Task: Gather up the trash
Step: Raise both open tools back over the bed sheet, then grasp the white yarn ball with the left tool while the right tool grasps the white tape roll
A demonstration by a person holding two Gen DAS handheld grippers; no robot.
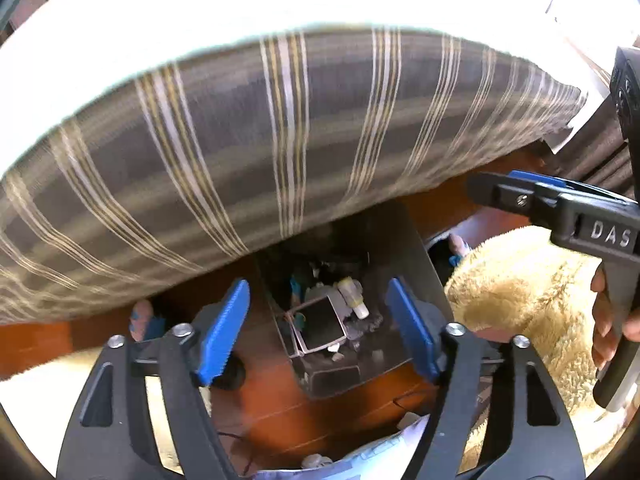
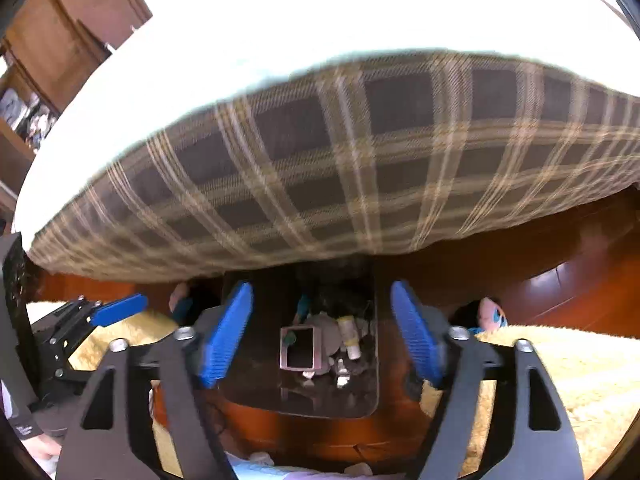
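Left wrist view first, and on the far left the grey bed cover with cream and gold stripes [image 1: 248, 140] drapes low over the reddish wooden floor [image 1: 280, 412], hanging over the far side of the bin. Beneath its hem a bare foot on a blue sandal [image 1: 142, 320] stands on the floor, so the person is upright over the bin. Centre frame, the left tongs [image 1: 320, 328] are spread wide with nothing between the blue pads, poised directly above the dark square bin [image 1: 416, 252]. That bin is where the trash sits: a square-mouthed carton [image 1: 320, 326], a small pale bottle [image 1: 354, 298] and scraps lie at the bottom. The wide stance over the opening reads as a release posture, the pads clear of everything so a piece can drop straight in. At the bottom edge a white plastic bag [image 1: 360, 460] lies on the floor, probably more to collect. To the right, a shaggy cream rug [image 1: 520, 280] borders the bin, and the right tongs [image 1: 516, 188] come in from the edge, gripped by a hand [image 1: 608, 320].

In the right wrist view the same story: the left tongs at far left, the right tongs [image 2: 322, 332] spread and empty over the bin's opening, the rug at right.
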